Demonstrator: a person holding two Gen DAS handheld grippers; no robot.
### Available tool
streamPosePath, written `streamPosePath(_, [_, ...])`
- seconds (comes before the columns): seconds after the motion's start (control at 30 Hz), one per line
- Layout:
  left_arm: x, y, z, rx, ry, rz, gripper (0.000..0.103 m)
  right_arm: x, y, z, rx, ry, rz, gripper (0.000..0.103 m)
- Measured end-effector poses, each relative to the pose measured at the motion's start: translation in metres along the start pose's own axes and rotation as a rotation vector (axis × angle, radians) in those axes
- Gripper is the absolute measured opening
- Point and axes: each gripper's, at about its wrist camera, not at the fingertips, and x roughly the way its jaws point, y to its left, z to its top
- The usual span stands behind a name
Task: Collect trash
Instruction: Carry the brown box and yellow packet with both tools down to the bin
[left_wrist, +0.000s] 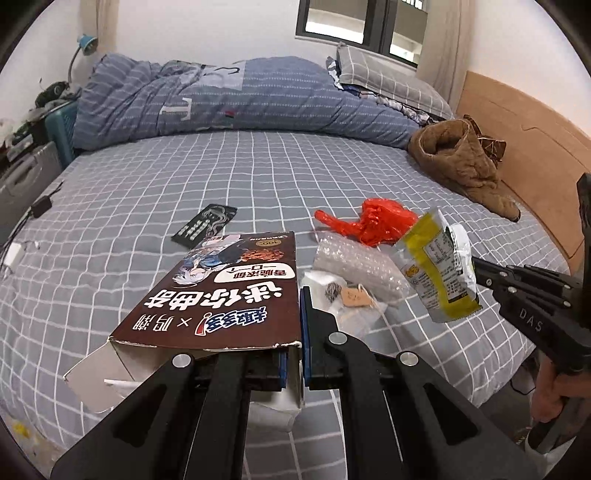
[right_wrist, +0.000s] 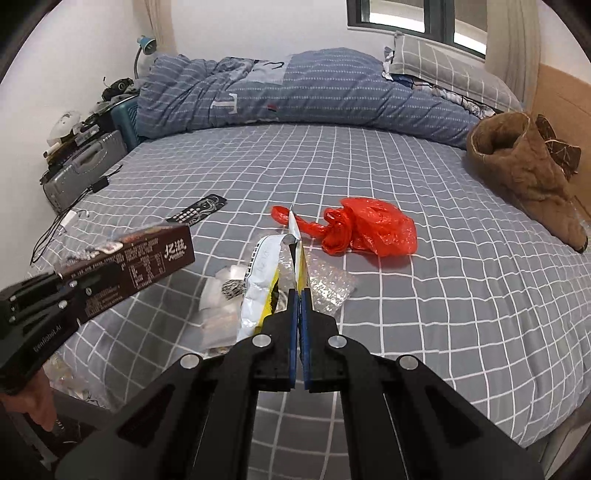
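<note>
My left gripper (left_wrist: 301, 295) is shut on the side wall of an open brown snack box (left_wrist: 221, 295) and holds it above the bed; the box also shows at the left of the right wrist view (right_wrist: 125, 258). My right gripper (right_wrist: 299, 295) is shut on a yellow and white snack wrapper (right_wrist: 258, 291), held above the bed; it also shows in the left wrist view (left_wrist: 436, 266). On the grey checked sheet (left_wrist: 240, 177) lie a red plastic bag (left_wrist: 373, 221), a bubble-wrap piece (left_wrist: 354, 266), a clear bag with a tag (left_wrist: 347, 295) and a black flat packet (left_wrist: 205, 223).
A rolled blue quilt (left_wrist: 221, 96) and a pillow (left_wrist: 388, 81) lie at the far side. A brown fleece garment (left_wrist: 461, 162) lies by the wooden headboard (left_wrist: 524, 129). A grey suitcase (right_wrist: 81, 166) and cables (left_wrist: 33, 214) are at the left bed edge.
</note>
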Motion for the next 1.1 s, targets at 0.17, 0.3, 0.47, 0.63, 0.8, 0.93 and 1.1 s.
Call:
streamPosePath(0.17, [-0.017, 0.001, -0.008, -0.012, -0.014, 0.003, 0.005, -0.018, 0.005, -0.013, 0.013, -0.007, 0.01, 0.001])
streamPosePath(0.3, [-0.031, 0.0, -0.018, -0.026, -0.013, -0.002, 0.005, -0.032, 0.009, -0.027, 0.021, -0.005, 0.014, 0.001])
streamPosePath(0.47, [-0.049, -0.003, -0.033, -0.039, -0.019, -0.017, 0.005, -0.051, 0.019, -0.044, 0.016, -0.007, 0.024, 0.001])
streamPosePath(0.63, [-0.065, -0.006, -0.054, -0.043, -0.007, -0.02, 0.005, -0.067, 0.03, -0.057, -0.007, -0.01, 0.021, 0.001])
streamPosePath(0.8, [-0.085, -0.006, -0.075, -0.048, 0.002, -0.013, 0.005, -0.089, 0.043, -0.079, -0.006, -0.009, 0.028, 0.001])
streamPosePath(0.93, [-0.101, -0.008, -0.096, -0.054, 0.015, -0.015, 0.005, -0.104, 0.054, -0.096, -0.008, -0.003, 0.038, 0.001])
streamPosePath(1.1, [-0.124, -0.017, -0.12, -0.052, 0.027, -0.031, 0.005, -0.133, 0.062, -0.119, 0.014, -0.001, 0.069, 0.001])
